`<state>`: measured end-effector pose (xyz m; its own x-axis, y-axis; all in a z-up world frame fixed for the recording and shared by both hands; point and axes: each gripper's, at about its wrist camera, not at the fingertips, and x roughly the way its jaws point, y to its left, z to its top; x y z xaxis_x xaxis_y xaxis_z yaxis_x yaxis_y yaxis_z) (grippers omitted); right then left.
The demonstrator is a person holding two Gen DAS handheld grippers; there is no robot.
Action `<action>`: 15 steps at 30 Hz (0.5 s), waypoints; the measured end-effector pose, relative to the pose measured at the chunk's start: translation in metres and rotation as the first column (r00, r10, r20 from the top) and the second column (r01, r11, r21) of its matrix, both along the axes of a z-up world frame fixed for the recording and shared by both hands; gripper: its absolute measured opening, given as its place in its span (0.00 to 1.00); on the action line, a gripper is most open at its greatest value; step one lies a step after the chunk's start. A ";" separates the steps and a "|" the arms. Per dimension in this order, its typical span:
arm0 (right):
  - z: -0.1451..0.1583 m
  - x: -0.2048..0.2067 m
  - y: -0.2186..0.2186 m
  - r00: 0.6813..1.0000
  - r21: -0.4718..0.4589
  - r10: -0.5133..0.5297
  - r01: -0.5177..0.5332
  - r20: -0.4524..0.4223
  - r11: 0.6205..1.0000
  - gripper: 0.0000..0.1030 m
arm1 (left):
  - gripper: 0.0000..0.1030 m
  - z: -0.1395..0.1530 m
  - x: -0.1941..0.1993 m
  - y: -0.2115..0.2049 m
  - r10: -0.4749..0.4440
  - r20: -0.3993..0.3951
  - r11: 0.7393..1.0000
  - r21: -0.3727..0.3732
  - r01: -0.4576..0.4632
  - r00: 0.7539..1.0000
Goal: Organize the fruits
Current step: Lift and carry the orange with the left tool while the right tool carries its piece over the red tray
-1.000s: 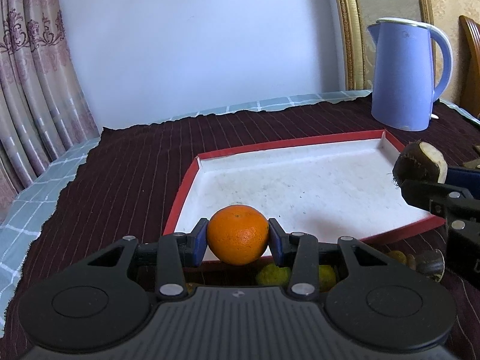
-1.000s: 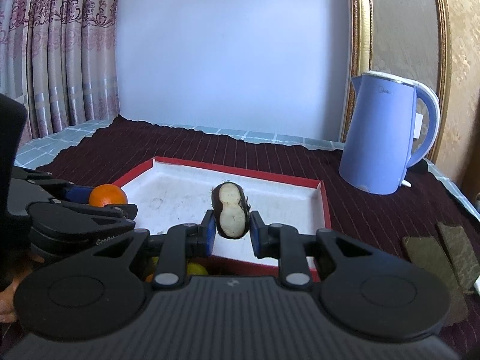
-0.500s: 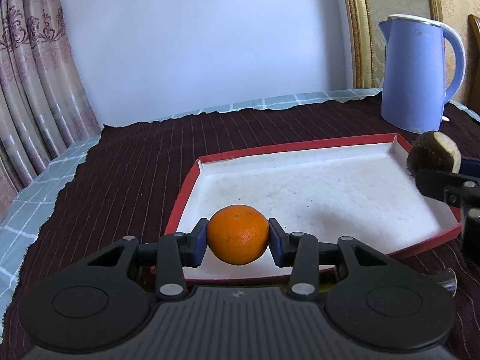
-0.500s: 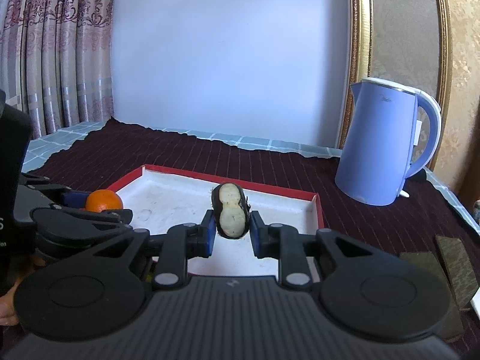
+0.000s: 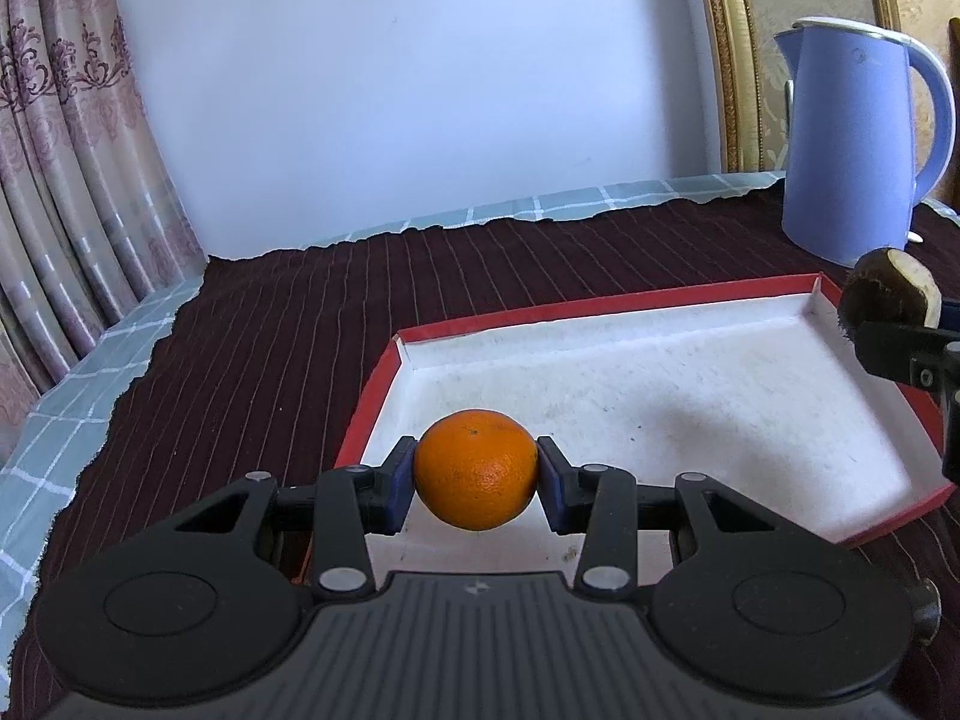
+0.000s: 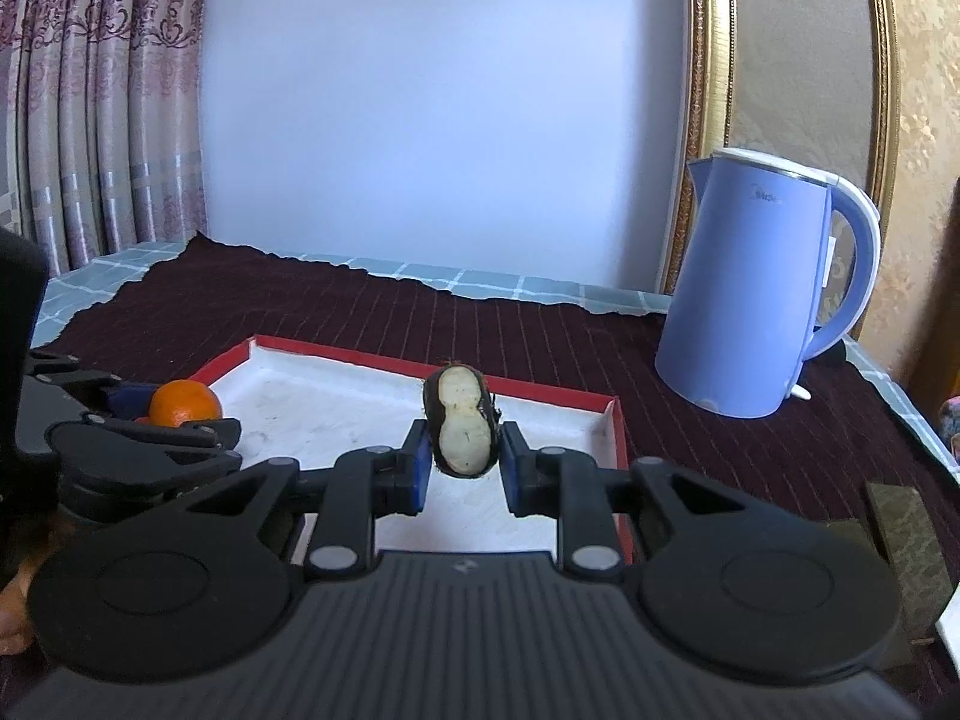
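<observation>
Dark striped cloth; kettle (image 6: 762,294) logo unreadable. Left gripper (image 5: 476,474) clamps orange (image 5: 476,469); right gripper (image 6: 461,456) clamps dark-skinned white-fleshed fruit (image 6: 461,427).

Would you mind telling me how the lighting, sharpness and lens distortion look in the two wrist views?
Left wrist view: sharp, soft daylight, a faint shadow on the tray floor right of the orange; fisheye bows the curtain. Right wrist view: also sharp, no glare on the kettle; the gilt frame curves near the edge.
</observation>
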<state>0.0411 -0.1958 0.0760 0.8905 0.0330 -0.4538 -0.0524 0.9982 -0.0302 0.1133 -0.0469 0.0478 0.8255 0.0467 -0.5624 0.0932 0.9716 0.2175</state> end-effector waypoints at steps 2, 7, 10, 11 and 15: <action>-0.001 0.004 -0.002 1.000 0.003 -0.005 0.005 -0.006 1.000 0.22 | 0.40 -0.001 0.003 0.000 0.004 -0.001 1.000 0.001 -0.004 1.000; -0.003 0.012 -0.004 1.000 0.006 -0.012 0.012 -0.018 1.000 0.22 | 0.40 -0.003 0.011 -0.001 0.013 -0.008 1.000 0.007 -0.013 1.000; -0.004 0.017 -0.005 1.000 0.007 -0.014 0.014 -0.025 1.000 0.22 | 0.40 -0.004 0.015 -0.002 0.013 -0.011 1.000 0.009 -0.013 1.000; -0.005 0.019 -0.005 1.000 0.007 -0.015 0.015 -0.027 1.000 0.22 | 0.39 -0.005 0.017 -0.003 0.016 -0.013 1.000 0.010 -0.016 1.000; -0.008 0.028 -0.006 0.999 0.004 -0.019 0.019 -0.042 1.000 0.22 | 0.40 -0.007 0.024 -0.005 0.023 -0.021 1.000 0.016 -0.022 1.000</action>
